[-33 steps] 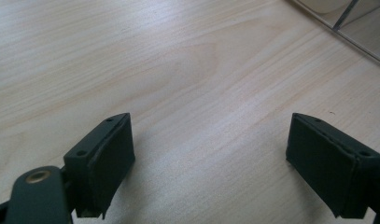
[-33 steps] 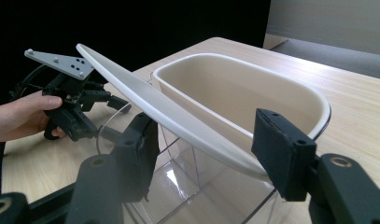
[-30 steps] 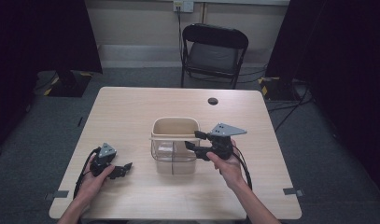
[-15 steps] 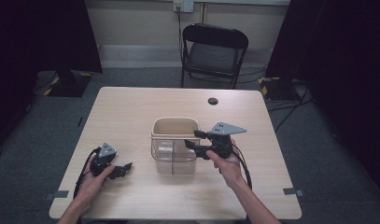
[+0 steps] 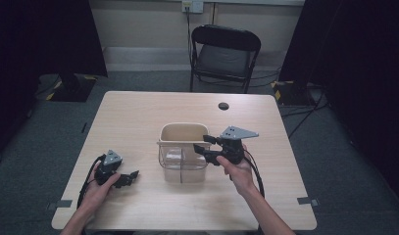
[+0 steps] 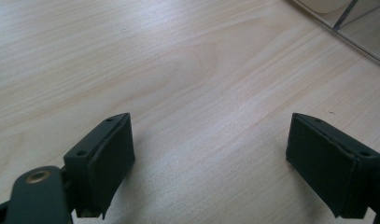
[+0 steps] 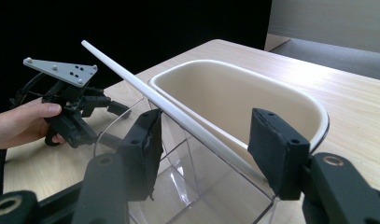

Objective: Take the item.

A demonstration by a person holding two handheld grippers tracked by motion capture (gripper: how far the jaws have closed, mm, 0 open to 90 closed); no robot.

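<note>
A clear plastic rectangular container [image 5: 182,164] stands at the centre of the light wooden tabletop [image 5: 138,117] in the high view, with a cream plastic tub [image 5: 183,133] nested in its far half so that the tub's rim sits above the clear walls.

The right tongs [image 5: 201,143], held in the person's right hand [image 5: 240,169] at centre right of that view, reach leftward to the container's right edge. Their jaws have just been closing. In the right gripper view the right tongs [image 7: 204,140] straddle the near corner of the clear plastic container [image 7: 197,186] and its thin white top edge; the left pad lies against the clear wall, but whether the right pad touches cannot be told, so the jaws read as nearly clenched around the wall. The cream plastic tub [image 7: 234,88] fills the centre of this view.

The left tongs [image 5: 131,176], in the left hand [image 5: 96,188] at lower left of the high view, rest low on the tabletop, well apart from the container. In the left gripper view the left tongs [image 6: 208,154] stand released, jaws wide, with bare tabletop [image 6: 178,70] between them.
</note>
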